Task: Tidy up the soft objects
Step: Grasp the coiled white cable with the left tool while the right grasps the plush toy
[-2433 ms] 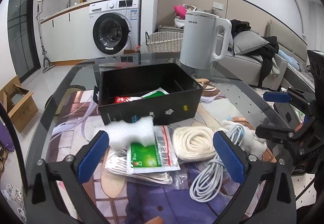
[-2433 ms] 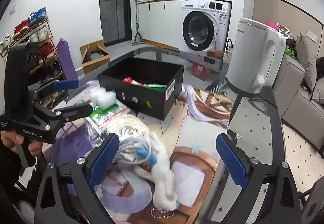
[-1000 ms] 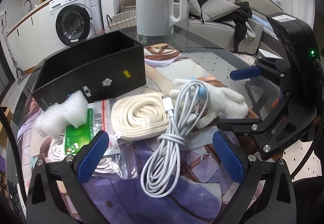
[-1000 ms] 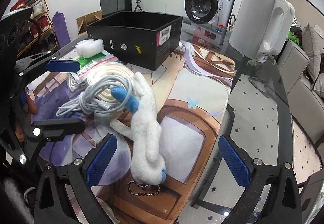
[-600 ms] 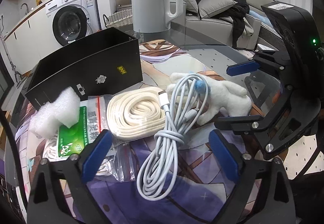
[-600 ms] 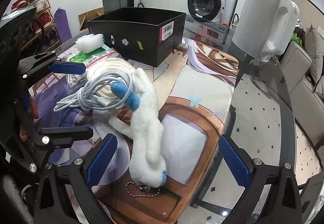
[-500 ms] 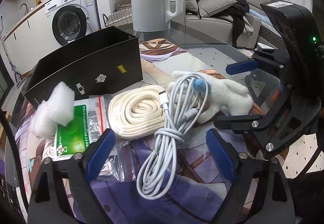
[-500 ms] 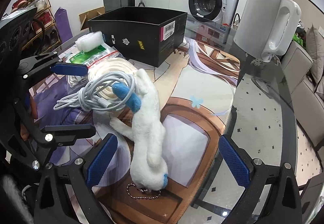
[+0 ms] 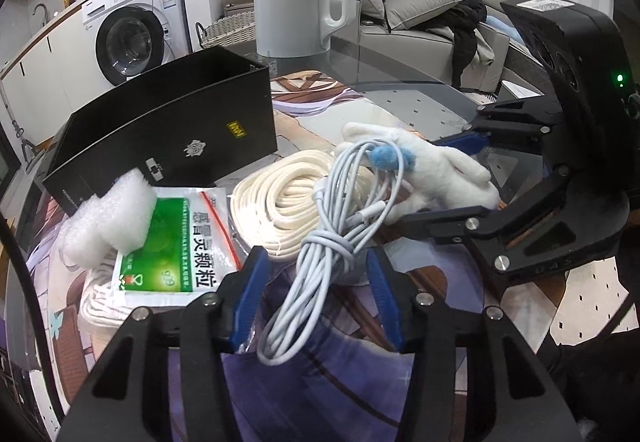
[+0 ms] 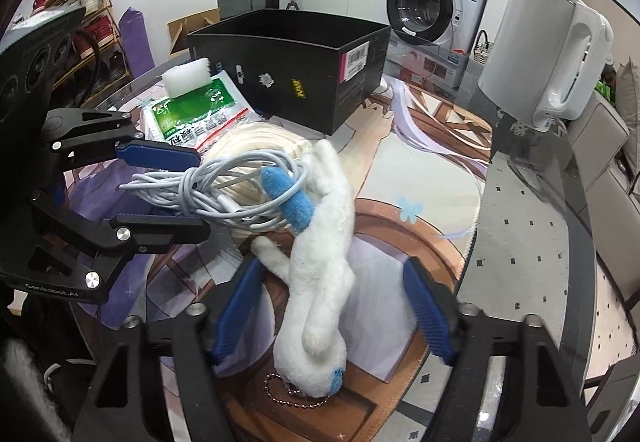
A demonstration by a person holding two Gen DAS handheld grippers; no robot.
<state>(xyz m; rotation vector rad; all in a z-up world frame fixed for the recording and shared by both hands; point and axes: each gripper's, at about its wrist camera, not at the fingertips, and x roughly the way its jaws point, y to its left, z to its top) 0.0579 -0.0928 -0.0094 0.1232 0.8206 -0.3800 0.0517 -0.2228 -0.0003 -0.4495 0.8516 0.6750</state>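
The left tool [image 9: 316,282] has just been closing, its blue pads straddling the bundled pale-grey charging cable [image 9: 332,238] — not yet pressing — beside the coiled cream rope [image 9: 280,198] and white plush toy [image 9: 436,170].

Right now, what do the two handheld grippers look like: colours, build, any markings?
Both are matte black angular frames with silver bolts and blue ribbed pads on the fingers. The left gripper carries small white lettering low on its frame. The right gripper has a boxy black housing with a white label on top and a lit green light.
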